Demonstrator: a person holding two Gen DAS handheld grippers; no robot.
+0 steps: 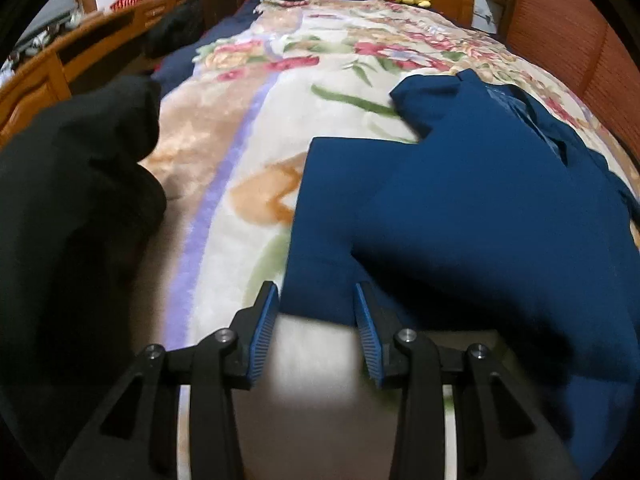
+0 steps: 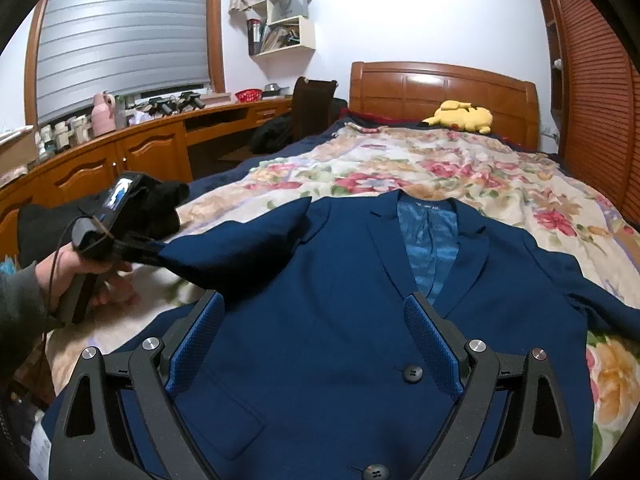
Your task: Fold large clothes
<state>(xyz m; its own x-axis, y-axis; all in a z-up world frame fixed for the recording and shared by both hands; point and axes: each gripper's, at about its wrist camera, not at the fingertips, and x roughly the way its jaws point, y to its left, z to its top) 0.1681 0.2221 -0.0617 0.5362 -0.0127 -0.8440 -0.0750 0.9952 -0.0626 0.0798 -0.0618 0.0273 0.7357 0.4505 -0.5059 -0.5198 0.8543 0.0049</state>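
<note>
A dark blue suit jacket (image 2: 340,300) lies face up on the floral blanket (image 2: 420,160), collar toward the headboard, two buttons showing. In the left wrist view the jacket (image 1: 480,208) fills the right side and its sleeve cuff (image 1: 316,280) lies between the blue pads. My left gripper (image 1: 316,300) has its jaws apart around the cuff edge; in the right wrist view it (image 2: 156,252) lifts the sleeve (image 2: 240,248) off the bed. My right gripper (image 2: 314,320) is open and empty, hovering over the jacket front.
A yellow plush toy (image 2: 460,116) lies by the wooden headboard (image 2: 440,84). A wooden desk (image 2: 140,148) with clutter runs along the left. A louvred wardrobe (image 2: 592,92) stands on the right. A dark garment (image 1: 72,200) hangs at left.
</note>
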